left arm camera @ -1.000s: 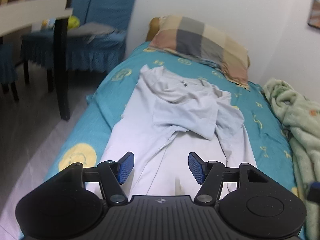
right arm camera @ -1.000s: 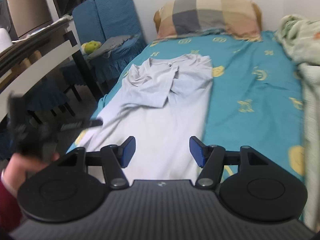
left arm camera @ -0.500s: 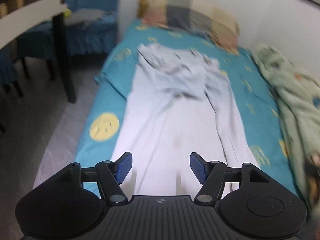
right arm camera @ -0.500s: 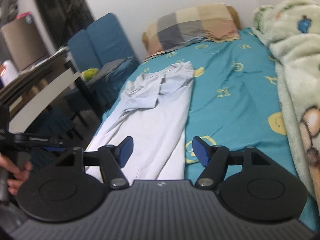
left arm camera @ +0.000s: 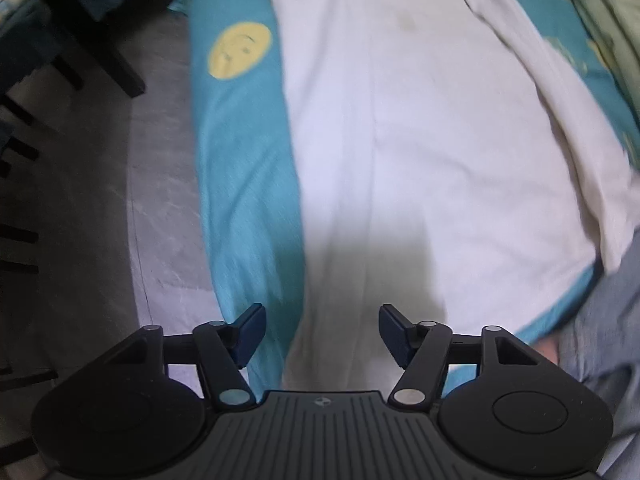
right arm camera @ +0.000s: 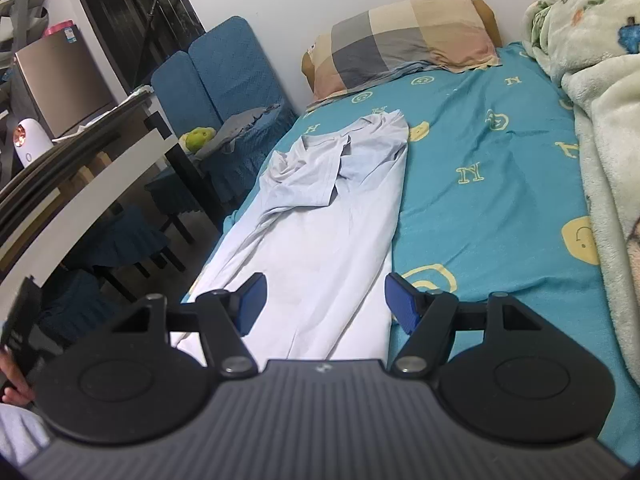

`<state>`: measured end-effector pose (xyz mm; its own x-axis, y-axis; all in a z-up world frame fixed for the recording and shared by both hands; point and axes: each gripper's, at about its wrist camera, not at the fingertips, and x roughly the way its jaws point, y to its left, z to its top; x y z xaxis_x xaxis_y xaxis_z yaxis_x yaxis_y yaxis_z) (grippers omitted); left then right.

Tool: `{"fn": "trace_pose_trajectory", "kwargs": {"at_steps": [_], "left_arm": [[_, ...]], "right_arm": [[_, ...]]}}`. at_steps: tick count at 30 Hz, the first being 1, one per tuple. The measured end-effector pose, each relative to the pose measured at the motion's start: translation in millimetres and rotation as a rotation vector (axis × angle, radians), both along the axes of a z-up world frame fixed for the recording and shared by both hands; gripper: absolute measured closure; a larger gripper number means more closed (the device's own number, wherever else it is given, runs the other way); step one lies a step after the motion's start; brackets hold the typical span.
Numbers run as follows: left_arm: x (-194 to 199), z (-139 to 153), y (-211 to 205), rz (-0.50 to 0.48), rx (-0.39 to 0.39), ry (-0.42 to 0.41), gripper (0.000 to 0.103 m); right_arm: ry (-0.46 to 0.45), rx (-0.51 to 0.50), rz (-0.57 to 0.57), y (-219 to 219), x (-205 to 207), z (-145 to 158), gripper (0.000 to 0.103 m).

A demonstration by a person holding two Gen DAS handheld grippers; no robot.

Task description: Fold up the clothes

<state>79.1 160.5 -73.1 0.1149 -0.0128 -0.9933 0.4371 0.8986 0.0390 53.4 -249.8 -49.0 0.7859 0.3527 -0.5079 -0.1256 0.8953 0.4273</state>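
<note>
Pale lilac shirt (right arm camera: 320, 216) lies lengthwise on the bed (right arm camera: 500, 184), close to the bed's left edge, collar end toward the headboard and hem toward the foot. Its upper part is rumpled, with one sleeve folded across the chest; the lower part lies mostly flat, with a long crease running down the middle and a fold along the side nearer the middle of the bed. In the left wrist view the shirt (left arm camera: 420, 140) fills most of the frame, blurred, with what may be a faint stain near the upper middle.

The left gripper (left arm camera: 322, 334) hangs over the hem end near the bed's left edge, jaws spread wide and holding nothing; one blue pad sits over the teal sheet (left arm camera: 240, 168), the other over the cloth. The right gripper (right arm camera: 325, 303) hovers above the same hem end from nearer the foot of the bed, jaws likewise apart and empty.

A checked pillow (right arm camera: 404, 44) rests at the head of the bed, and a pale green fleece blanket (right arm camera: 600, 128) is heaped along the right edge. Beside the left edge stand blue-covered chairs (right arm camera: 224, 80) and a dark-legged table (right arm camera: 100, 168) on a grey floor (left arm camera: 120, 208).
</note>
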Motion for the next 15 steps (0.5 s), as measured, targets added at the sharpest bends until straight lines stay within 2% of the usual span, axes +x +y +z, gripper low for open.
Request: {"fn": "trace_pose_trajectory", "kwargs": {"at_steps": [1,2,3,5,7,11,15], "left_arm": [[-1,-2,-1,-0.012,0.011,0.013,0.050],[-1,-3,-2,-0.020,0.021,0.027,0.059],[-2,-5,-3,-0.025,0.042,0.044,0.077],[-4,-6,-6,-0.029,0.084,0.064,0.098],[-6,1,-9,-0.027,0.099,0.059,0.099],[-11,40,-27,-0.007,0.056,0.027,0.100],[-22,82,-65,0.005,-0.005,-0.008,0.100]], "right_arm": [[0.003,0.001,0.000,0,2,-1,0.035],[0.005,0.001,0.001,1,3,-1,0.035],[0.008,0.000,0.003,2,4,-2,0.035],[0.014,-0.005,0.004,3,6,-4,0.035],[0.019,-0.008,0.001,3,7,-6,0.035],[0.044,0.005,-0.020,-3,7,-9,0.035],[0.046,0.024,-0.033,-7,5,-10,0.035]]}}
